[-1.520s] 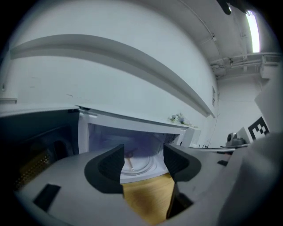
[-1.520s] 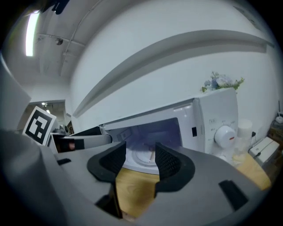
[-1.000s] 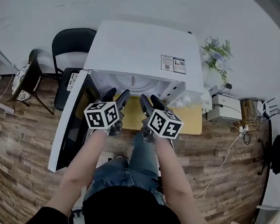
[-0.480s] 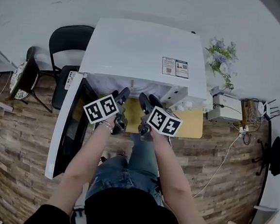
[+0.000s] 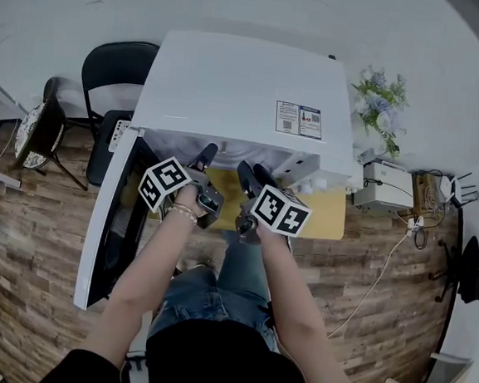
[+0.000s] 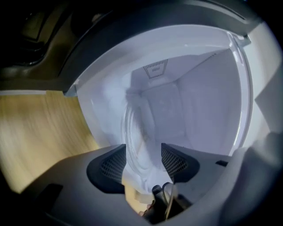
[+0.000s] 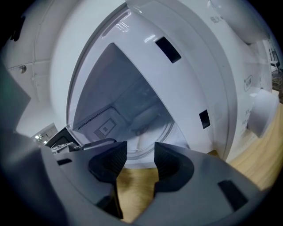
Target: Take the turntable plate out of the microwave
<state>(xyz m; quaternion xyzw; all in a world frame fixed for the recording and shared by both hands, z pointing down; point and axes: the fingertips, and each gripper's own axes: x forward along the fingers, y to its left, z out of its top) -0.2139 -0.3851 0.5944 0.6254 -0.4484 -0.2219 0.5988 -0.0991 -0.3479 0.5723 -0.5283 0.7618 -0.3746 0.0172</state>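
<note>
The clear, round glass turntable plate (image 6: 135,132) lies inside the open microwave (image 5: 240,86), untouched, while the left hand-held gripper (image 6: 142,161), now rolled sideways, and the right hand-held gripper (image 7: 140,161) have dipped closer, jaws apart, empty, just narrowing slightly.

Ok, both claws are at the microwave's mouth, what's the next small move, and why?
Probably ease the left claw forward until the near rim of the glass turntable plate sits between its jaws. Those jaws stand apart and empty, set to straddle that rim, and the plate lies inside the microwave. The right claw is open too, short of its mouth.
</note>
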